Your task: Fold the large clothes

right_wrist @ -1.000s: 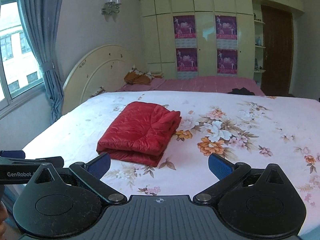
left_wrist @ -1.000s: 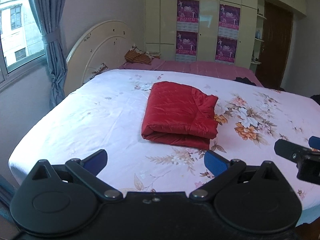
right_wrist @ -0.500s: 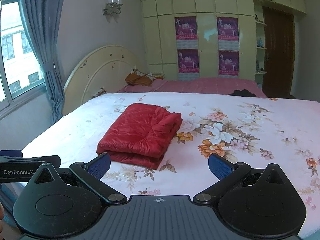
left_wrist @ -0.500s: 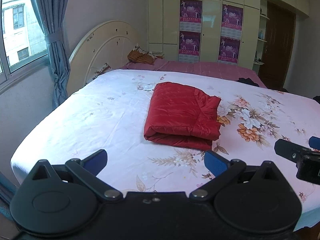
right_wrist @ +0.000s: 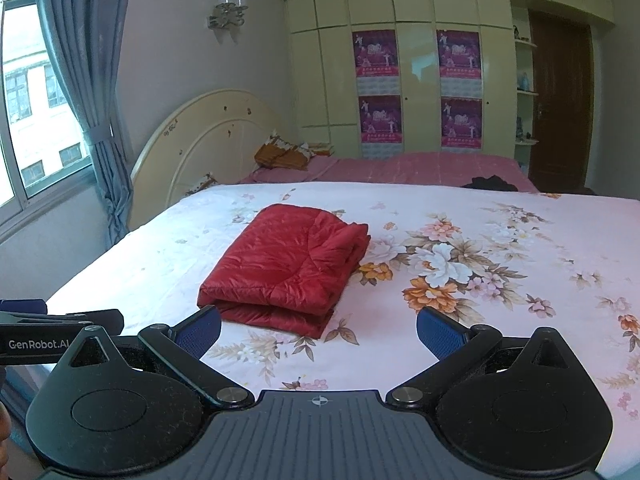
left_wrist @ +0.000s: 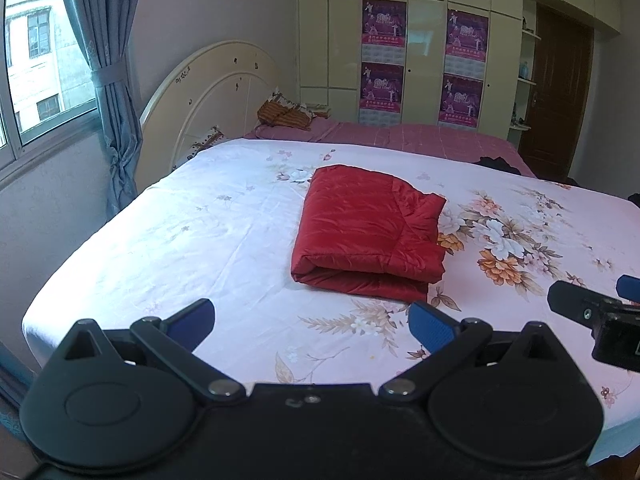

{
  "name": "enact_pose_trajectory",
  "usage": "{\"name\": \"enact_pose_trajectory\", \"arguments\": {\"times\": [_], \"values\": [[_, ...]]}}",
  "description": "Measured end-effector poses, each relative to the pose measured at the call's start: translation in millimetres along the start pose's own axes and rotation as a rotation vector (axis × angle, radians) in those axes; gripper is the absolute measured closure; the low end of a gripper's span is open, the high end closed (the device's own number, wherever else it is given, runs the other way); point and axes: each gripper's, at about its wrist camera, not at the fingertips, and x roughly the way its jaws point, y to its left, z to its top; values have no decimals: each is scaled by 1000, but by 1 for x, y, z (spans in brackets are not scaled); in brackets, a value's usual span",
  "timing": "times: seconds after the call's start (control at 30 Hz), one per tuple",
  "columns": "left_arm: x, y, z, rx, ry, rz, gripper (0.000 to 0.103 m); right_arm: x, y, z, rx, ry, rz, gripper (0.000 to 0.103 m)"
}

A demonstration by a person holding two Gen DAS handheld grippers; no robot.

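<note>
A red quilted garment (left_wrist: pixel 370 228) lies folded into a thick rectangle on the floral bedsheet (left_wrist: pixel 200 240); it also shows in the right wrist view (right_wrist: pixel 288 268). My left gripper (left_wrist: pixel 312 320) is open and empty, held above the bed's near edge, short of the garment. My right gripper (right_wrist: pixel 318 330) is open and empty, also short of the garment's near fold. The right gripper's side shows at the right of the left wrist view (left_wrist: pixel 592 312), and the left gripper's side shows at the left of the right wrist view (right_wrist: pixel 60 324).
A cream headboard (left_wrist: pixel 208 96) stands at the left of the bed. A pink-covered bed (left_wrist: pixel 420 140) with a brown pillow (left_wrist: pixel 284 114) lies behind. Wardrobe doors with posters (left_wrist: pixel 424 64), a dark door (left_wrist: pixel 560 92), a blue curtain (left_wrist: pixel 108 80) and window are around.
Both grippers have drawn back and shifted slightly, so the garment sits a little further right and farther in view. The garment has not moved. Both stay open.
</note>
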Motion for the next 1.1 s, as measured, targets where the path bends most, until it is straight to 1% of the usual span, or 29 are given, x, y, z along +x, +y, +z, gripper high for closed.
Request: {"name": "enact_pose_trajectory", "arguments": {"times": [0.83,1.03,1.1], "values": [[7,9,1,-3,9,-5,0,8,9,1,-3,11,9,0],[19,17,2,-15,46,-21,0,13,11,2,-3,14,10,0],[23,18,3,-11,47,-29,0,16,11,2,-1,18,9,0]]}}
